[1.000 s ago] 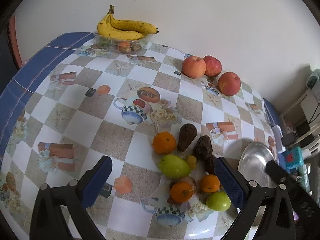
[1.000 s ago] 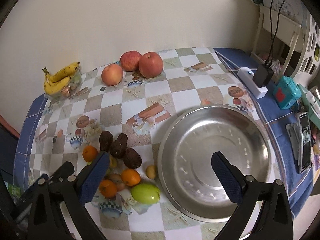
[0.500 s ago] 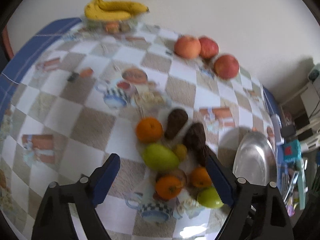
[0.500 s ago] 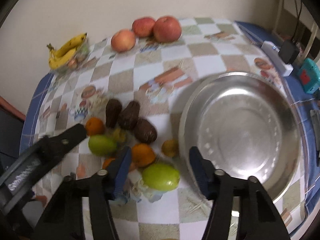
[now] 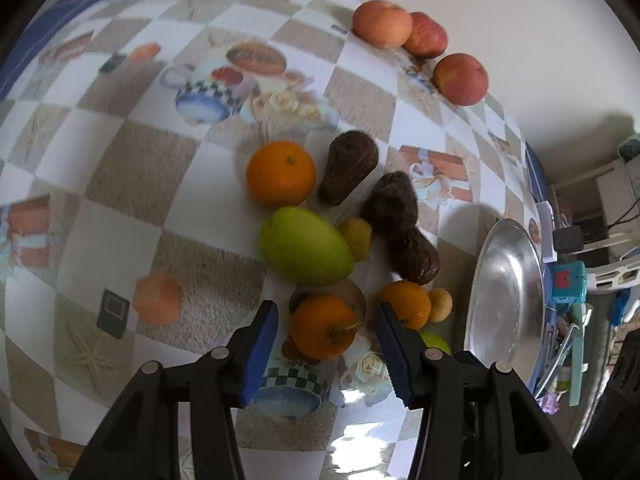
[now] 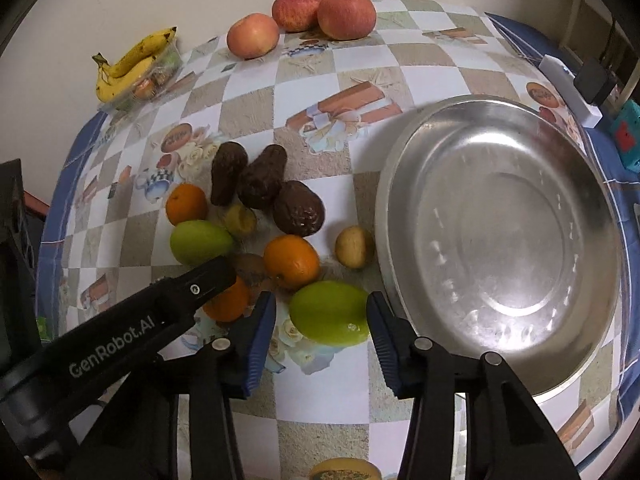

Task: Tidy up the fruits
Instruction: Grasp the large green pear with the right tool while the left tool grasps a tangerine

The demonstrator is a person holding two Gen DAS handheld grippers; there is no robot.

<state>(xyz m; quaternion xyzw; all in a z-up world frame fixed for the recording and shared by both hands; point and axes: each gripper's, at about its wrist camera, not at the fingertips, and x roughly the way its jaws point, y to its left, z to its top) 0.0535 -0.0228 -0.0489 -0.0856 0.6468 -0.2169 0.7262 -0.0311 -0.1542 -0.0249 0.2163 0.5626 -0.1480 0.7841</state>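
A pile of fruit lies on the checked tablecloth beside a steel bowl [image 6: 592,184]. My left gripper [image 5: 326,334] is open, its blue fingers on either side of an orange [image 5: 324,330] at the near edge of the pile, apart from it. My right gripper [image 6: 322,320] is open around a green mango [image 6: 328,312], not touching it. A second green mango [image 5: 306,246], two more oranges [image 5: 280,174] [image 6: 291,260], three dark avocados [image 6: 298,208] and two small yellow fruits [image 6: 354,246] make up the pile. The left gripper's arm [image 6: 120,320] crosses the right wrist view.
Three apples [image 6: 346,14] sit at the far edge by the wall. Bananas [image 6: 132,62] lie on a clear tray at the far left corner. A white power strip [image 6: 568,88] and a teal device [image 5: 568,282] lie beyond the bowl.
Both grippers have moved down and forward to the fruit pile and narrowed. The left now brackets an orange, the right a green mango.
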